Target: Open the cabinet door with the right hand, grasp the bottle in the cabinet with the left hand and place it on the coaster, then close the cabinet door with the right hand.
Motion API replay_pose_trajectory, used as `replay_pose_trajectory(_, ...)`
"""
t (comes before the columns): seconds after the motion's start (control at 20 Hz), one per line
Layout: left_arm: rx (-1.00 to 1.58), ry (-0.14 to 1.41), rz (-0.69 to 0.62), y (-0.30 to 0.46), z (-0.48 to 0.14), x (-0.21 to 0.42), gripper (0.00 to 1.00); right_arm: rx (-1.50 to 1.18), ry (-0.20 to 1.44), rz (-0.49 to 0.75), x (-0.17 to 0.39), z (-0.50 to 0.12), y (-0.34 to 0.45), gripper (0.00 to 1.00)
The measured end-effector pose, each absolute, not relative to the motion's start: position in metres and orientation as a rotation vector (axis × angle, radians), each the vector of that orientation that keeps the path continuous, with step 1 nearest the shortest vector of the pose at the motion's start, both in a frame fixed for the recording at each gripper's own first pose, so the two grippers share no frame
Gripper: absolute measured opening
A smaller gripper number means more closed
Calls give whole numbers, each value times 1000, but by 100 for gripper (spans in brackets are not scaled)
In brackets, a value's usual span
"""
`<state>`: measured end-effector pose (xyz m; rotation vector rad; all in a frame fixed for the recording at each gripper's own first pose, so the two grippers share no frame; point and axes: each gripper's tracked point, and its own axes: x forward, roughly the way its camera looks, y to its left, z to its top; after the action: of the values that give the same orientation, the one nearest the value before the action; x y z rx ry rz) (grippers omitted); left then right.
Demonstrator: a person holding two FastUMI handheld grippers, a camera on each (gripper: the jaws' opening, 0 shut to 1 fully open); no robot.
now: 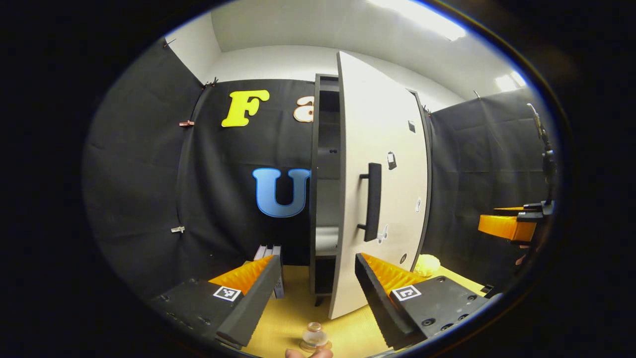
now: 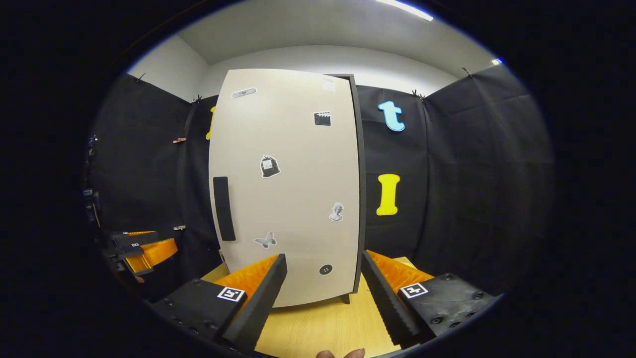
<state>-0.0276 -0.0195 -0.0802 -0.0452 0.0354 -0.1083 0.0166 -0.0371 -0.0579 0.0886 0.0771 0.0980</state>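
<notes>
The dark cabinet [image 1: 325, 164] stands on the wooden table with its white door [image 1: 385, 164] ajar; a black bar handle [image 1: 372, 201] is on the door. A small clear bottle [image 1: 314, 334] stands upright on a round brownish coaster [image 1: 316, 346] at the near table edge. My left gripper [image 1: 313, 303] is open above it, its fingers apart from the bottle. In the right gripper view the door [image 2: 293, 189] faces me, its handle [image 2: 223, 209] at the left. My right gripper [image 2: 323, 298] is open and empty a short way before the door's lower part.
A yellow lumpy object [image 1: 427, 265] lies on the table right of the cabinet, and grey upright slabs [image 1: 268, 253] stand to its left. The right gripper [image 1: 507, 226] hangs at the far right, off the table [image 2: 318, 323]. The left gripper [image 2: 144, 251] sits at the left.
</notes>
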Motion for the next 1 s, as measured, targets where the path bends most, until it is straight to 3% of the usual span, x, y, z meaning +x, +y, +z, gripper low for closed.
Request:
replay_pose_trajectory(0.15, -35, 30, -116, -27, -77, -26, 92, 86, 84, 83, 15, -63, -41, 97)
replay_pose_trajectory(0.25, -37, 26, -122, -31, -75, -26, 96, 81, 82, 69, 13, -64, -46, 97)
replay_pose_trajectory(0.45, -37, 26, -93, -27, -72, -28, 92, 77, 74, 51, 10, -65, -54, 97)
replay_pose_trajectory(1.0, -36, 30, -77, -26, -71, -30, 94, 51, 59, 29, 2, -64, -64, 97)
